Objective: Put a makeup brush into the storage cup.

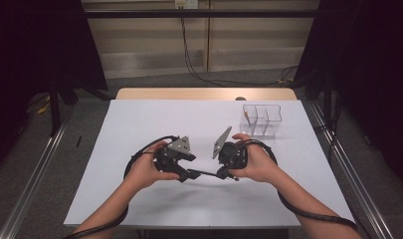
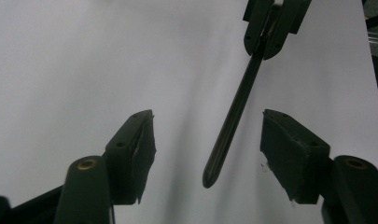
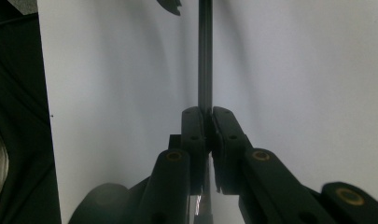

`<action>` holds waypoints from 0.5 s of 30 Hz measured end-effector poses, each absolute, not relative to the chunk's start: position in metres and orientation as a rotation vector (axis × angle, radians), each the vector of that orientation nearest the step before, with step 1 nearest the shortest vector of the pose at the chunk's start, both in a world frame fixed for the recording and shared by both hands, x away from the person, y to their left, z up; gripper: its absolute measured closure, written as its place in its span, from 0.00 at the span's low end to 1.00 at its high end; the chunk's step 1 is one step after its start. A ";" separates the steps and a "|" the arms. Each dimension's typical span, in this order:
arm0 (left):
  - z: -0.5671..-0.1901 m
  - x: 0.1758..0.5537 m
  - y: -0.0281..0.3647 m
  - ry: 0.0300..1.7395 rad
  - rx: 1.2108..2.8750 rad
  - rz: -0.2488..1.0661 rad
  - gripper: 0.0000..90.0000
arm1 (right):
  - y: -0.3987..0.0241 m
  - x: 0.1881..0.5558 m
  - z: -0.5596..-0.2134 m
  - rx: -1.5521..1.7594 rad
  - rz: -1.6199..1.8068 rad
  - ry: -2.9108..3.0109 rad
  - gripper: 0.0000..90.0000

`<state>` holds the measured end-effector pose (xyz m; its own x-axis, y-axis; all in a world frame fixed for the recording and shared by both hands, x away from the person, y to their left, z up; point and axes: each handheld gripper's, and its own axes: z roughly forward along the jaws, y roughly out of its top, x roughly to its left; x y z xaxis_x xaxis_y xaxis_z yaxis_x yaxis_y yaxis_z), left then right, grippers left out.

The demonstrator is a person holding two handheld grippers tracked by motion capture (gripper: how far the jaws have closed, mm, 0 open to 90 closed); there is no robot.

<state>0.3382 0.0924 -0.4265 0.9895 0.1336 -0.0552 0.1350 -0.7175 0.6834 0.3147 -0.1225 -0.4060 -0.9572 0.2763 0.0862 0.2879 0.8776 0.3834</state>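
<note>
From the high view, a person's two forearms reach in from the near edge of a white-topped bench (image 1: 139,119). Each hand holds a black two-jaw gripper, and the two meet near the bench's middle. The left gripper (image 1: 190,174) and the right gripper (image 1: 223,174) face each other, and a thin dark rod (image 1: 205,173) runs level between them. A clear plastic box with three compartments (image 1: 261,119) stands well apart, toward the far right.

In the left gripper view, the left gripper (image 2: 207,140) stands partly open — its pads are apart on either side of the rod (image 2: 231,122) and neither touches it. The rod slants down between them, its rounded free end hanging in the gap. Farther off, the right gripper (image 2: 263,49) clamps the rod's other end.

In the right gripper view, the right gripper (image 3: 208,119) is closed tight on the rod (image 3: 205,51), which runs straight away from the jaws over the white surface.

The step in hand looks like passing the rod across. It would go best if the left gripper centres the rod between its pads and closes squarely — while the right hand holds steady and lets go only once the new grip is firm.
</note>
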 end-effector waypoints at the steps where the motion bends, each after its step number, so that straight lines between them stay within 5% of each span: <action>1: -0.427 0.338 0.092 0.181 2.382 -0.007 0.41 | -0.122 0.315 -0.406 -0.445 -0.625 -3.021 0.94; 15: -0.426 0.330 0.087 0.117 2.463 -0.029 0.72 | -0.112 0.317 -0.404 -0.409 -0.620 -3.014 0.94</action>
